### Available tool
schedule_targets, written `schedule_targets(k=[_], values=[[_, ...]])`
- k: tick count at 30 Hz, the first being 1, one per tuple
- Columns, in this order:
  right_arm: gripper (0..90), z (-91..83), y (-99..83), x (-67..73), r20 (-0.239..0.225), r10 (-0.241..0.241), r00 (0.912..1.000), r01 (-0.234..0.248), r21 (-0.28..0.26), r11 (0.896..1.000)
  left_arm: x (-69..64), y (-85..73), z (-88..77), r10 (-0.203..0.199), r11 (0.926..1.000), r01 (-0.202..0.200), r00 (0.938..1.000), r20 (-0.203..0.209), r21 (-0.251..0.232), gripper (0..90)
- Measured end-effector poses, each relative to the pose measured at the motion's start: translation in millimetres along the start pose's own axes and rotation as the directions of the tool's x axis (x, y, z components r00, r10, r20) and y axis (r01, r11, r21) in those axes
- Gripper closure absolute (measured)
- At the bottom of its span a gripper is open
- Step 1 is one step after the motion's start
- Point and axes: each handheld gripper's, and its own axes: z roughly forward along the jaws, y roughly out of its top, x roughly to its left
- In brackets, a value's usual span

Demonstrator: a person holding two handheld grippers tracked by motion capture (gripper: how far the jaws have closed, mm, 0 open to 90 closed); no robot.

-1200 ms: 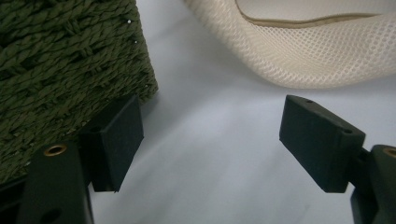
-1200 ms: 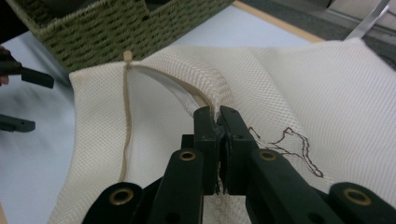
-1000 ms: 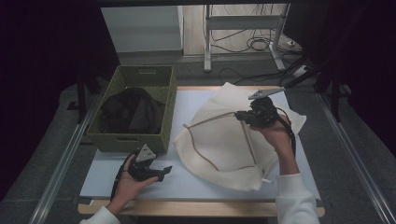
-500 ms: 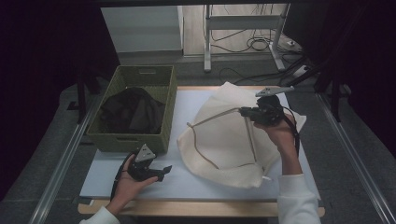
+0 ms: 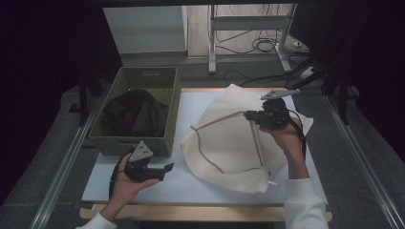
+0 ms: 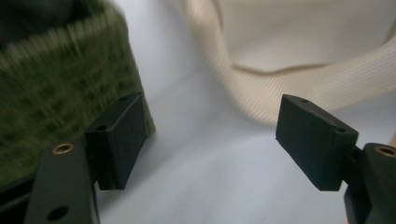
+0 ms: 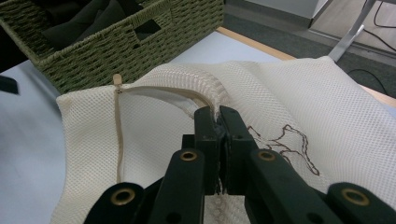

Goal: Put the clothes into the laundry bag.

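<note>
Both tongs differed: the right gripper (image 5: 251, 116) was pinched tight on the rim of the cream mesh bag (image 5: 234, 143), lifting that edge off the white table (image 5: 186, 183). Toward eight o'clock from the bag, the left gripper (image 5: 165, 168) gaped wide, holding nothing, beside the green basket (image 5: 138, 143). It had risen a little; the right had stayed put.

A cream mesh laundry bag (image 5: 234, 143) lies rumpled on the white tabletop, its zippered edge lifted.
</note>
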Motion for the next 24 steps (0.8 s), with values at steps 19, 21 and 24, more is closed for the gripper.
schedule_targets(k=[19, 21, 24], values=[[86.9, 2.8, -2.7, -0.2, -0.007, 0.002, 1.0, -0.002, 0.012, 1.0, 16.9, 82.8, -34.2, 0.004, 0.998, -0.006, 0.9994, -0.033, -0.063, 20.9], [86.8, 2.7, -2.8, 0.0, -0.005, 0.001, 1.0, -0.001, 0.012, 1.0, 18.3, 85.6, -36.7, 0.007, 0.9981, -0.01, 0.9991, -0.043, -0.06, 21.0], [86.8, 2.4, -2.9, 0.3, -0.003, 0.0, 1.0, 0.0, 0.012, 1.0, 20.9, 89.9, -40.0, 0.005, 0.9981, -0.008, 0.9984, -0.055, -0.061, 21.1]])
